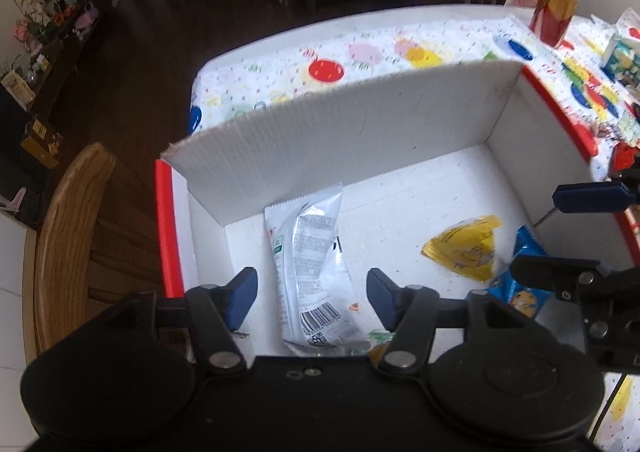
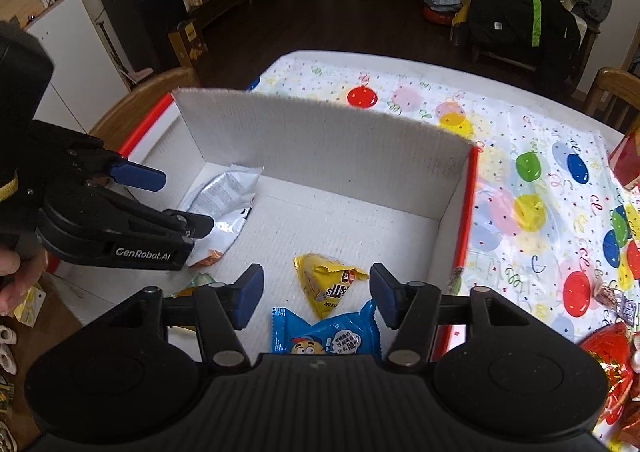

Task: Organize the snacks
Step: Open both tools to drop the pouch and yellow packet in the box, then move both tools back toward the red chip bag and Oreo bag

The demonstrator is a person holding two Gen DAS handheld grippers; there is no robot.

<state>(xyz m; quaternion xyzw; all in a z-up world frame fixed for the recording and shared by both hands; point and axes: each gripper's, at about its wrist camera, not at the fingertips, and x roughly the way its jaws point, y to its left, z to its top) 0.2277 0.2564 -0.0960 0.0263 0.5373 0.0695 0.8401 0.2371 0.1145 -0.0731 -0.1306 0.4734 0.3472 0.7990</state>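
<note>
A white cardboard box (image 1: 360, 124) with red edges stands on the table, also in the right wrist view (image 2: 332, 144). Inside lie a silver snack pouch (image 1: 310, 252) (image 2: 226, 204), a yellow M&M's packet (image 1: 464, 248) (image 2: 328, 284) and a blue cookie packet (image 1: 520, 284) (image 2: 324, 336). My left gripper (image 1: 312, 294) hovers open over the silver pouch, which lies on the box floor between the fingers. My right gripper (image 2: 316, 298) is open above the yellow and blue packets, holding nothing. Each gripper shows in the other's view, the right gripper (image 1: 560, 236) and the left gripper (image 2: 176, 200).
A balloon-print tablecloth (image 2: 520, 180) covers the table. A bottle of amber drink (image 1: 558, 0) and a small printed carton (image 1: 620, 56) stand at the far right. Red-wrapped snacks (image 2: 612, 364) lie right of the box. Wooden chairs (image 1: 68, 236) flank the table.
</note>
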